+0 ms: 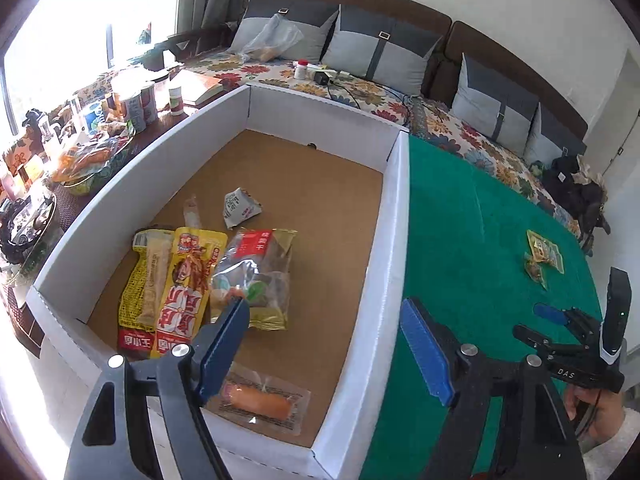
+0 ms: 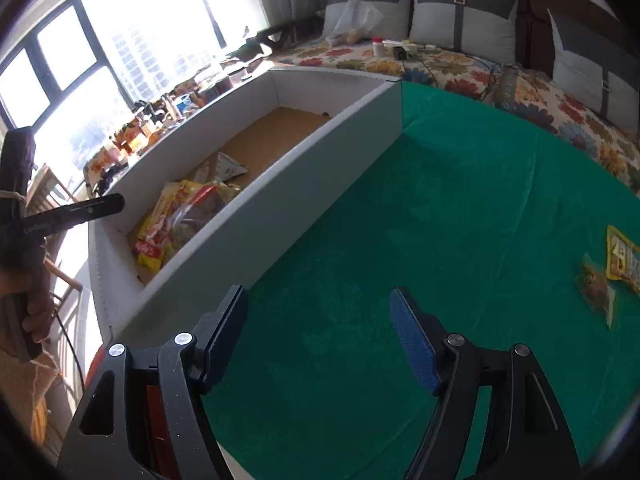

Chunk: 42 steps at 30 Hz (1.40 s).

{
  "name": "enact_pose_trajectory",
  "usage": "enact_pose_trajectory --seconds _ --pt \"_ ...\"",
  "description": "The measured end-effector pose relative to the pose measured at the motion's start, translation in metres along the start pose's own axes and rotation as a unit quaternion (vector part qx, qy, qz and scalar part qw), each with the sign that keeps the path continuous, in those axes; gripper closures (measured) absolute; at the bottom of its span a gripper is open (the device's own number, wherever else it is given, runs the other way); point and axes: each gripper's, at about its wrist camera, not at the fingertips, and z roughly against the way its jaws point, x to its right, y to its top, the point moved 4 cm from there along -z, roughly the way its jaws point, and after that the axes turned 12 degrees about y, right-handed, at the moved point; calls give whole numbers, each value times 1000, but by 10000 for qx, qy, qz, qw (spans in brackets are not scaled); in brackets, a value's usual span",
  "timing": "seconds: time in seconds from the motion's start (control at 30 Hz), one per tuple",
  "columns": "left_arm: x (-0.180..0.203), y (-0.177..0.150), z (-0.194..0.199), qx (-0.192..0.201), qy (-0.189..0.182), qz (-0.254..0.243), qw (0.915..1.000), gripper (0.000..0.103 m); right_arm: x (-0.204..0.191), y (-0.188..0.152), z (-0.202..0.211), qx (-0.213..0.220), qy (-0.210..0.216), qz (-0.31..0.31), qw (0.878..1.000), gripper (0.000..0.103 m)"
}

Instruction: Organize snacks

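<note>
Left claw [image 1: 324,344]: hovering over the near end of the white cardboard box [image 1: 394,216], jaws spread wide, gripping nothing.
Right claw [image 2: 318,340]: hanging above the green surface [image 2: 420,208], jaws equally wide, carrying nothing.
Box contents, nearest first: an orange sausage in clear wrap [image 1: 262,400] is lying by the near wall; beyond it two yellow packets [image 1: 168,292] and a clear mixed-snack bag [image 1: 256,276] are overlapping; farther in, a small crumpled grey wrapper [image 1: 240,208] is resting alone.
Outstanding: a yellow pouch [image 2: 624,258] and a small brownish packet [image 2: 598,286] are sitting on the cloth, well apart from the box, to the right.
Progress, by judgement: most snacks are already boxed; two remain.
</note>
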Motion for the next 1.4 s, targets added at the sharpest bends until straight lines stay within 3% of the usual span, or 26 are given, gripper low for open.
enact_pose_trajectory --seconds 0.1,0.23,0.4,0.5,0.53,0.7,0.83,0.9,1.03,1.4 --pt "77 -11 -1 100 -456 -535 9975 15 88 -59 19 -30 -1118 -227 9935 27" --pt "177 -39 -32 -165 -738 -1190 9900 11 174 -120 68 359 -2005 -957 9744 27" --pt "275 -79 -81 -635 -822 -1693 9801 11 239 -156 105 640 -2484 -1840 9489 27" --pt "316 -94 -99 -579 -669 -1952 9768 11 257 -170 115 768 -2626 -2140 9377 27" --pt "325 -98 -104 -542 -585 -2014 9762 11 261 -173 118 829 -2493 -2302 9370 24" --pt "358 -103 -131 -400 -119 -2243 9736 9 267 -175 120 884 -2446 -2497 9327 20" --pt "377 -91 -148 -229 -186 -2153 9761 0 276 -172 118 857 -2532 -2559 9290 15" --pt "382 -86 -153 1 -208 -2045 9786 0 291 -165 114 869 -2513 -2708 9252 11" --pt "384 -82 -155 3 -224 -2042 9787 0 311 -151 106 856 -2537 -2878 9195 0" --pt "385 -81 -157 0 -225 -2040 9787 0 309 -151 107 878 -2559 -2929 9171 0"
